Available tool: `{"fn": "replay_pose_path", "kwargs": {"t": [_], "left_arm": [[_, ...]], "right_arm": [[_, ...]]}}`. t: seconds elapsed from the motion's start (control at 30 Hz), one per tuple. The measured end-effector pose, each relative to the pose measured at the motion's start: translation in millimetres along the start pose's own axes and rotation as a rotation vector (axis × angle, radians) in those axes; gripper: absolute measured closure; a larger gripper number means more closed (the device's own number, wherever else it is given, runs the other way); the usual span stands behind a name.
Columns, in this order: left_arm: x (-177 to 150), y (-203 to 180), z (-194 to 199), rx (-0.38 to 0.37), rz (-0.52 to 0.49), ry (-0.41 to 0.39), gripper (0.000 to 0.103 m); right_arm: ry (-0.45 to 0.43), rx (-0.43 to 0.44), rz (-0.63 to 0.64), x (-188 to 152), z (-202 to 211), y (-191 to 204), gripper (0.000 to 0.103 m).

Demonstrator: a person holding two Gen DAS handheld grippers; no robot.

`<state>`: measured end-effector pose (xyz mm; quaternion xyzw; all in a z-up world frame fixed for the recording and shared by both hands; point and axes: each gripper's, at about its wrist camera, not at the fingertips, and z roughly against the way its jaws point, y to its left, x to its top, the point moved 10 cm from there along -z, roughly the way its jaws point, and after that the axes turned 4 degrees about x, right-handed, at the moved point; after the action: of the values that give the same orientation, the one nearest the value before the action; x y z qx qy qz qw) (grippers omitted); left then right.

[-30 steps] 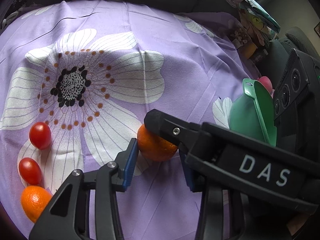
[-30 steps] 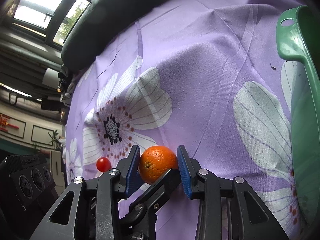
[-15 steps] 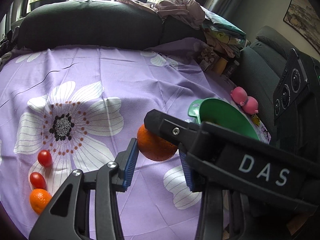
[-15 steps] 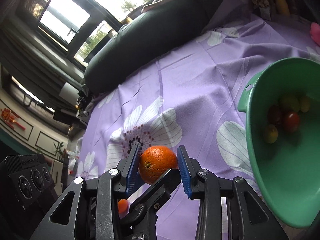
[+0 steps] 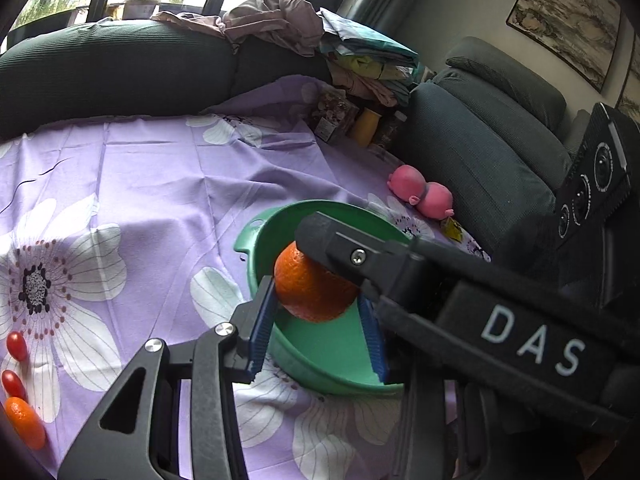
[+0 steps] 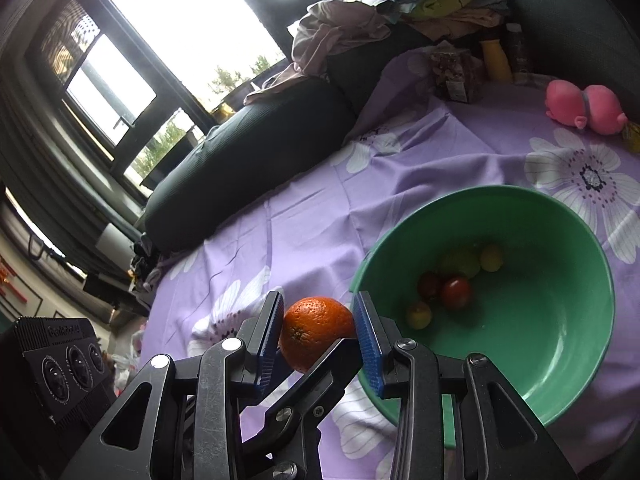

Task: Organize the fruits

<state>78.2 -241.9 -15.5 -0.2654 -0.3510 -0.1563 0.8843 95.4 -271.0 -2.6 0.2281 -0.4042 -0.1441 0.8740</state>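
Note:
An orange (image 5: 316,288) sits between the blue pads of both grippers, which cross each other. My left gripper (image 5: 318,320) and my right gripper (image 6: 318,328) are both shut on the orange (image 6: 316,330) and hold it in the air by the near-left rim of a green bowl (image 6: 560,360). The green bowl (image 5: 332,352) holds several small red and yellow fruits (image 6: 454,290). On the purple flowered cloth at the far left lie two cherry tomatoes (image 5: 16,346) and a small orange (image 5: 26,422).
A pink plush toy (image 5: 420,194) lies behind the bowl. A yellow bottle (image 5: 366,126) and a snack bag (image 6: 456,74) stand at the back by dark sofa cushions and piled clothes (image 5: 280,20). The cloth (image 5: 160,180) covers the surface.
Both grippers have lifted the orange off the cloth and carried it right, to the bowl's rim. The tomatoes and small orange are now far off at the left.

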Motion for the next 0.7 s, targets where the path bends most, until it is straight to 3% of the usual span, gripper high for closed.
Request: {"fn": "replay_pose_path", "kwargs": {"t": [0.37,0.53,0.7], "left_arm": [[-16,-41,-38,-0.134,-0.047,0.091,0.063],[-27,-48,-51,-0.157,-0.042,0.141,0.062],[-30,-50,-50,-0.146,-0.062,0.131,0.062]], "right_arm": [[-0.022,-0.145,-0.068,4,19,-57,0.064],[0.012,-0.189,-0.101,-1,17,-75,0.064],[0.019,-0.190,-0.110,-2,19,-78,0.064]]}}
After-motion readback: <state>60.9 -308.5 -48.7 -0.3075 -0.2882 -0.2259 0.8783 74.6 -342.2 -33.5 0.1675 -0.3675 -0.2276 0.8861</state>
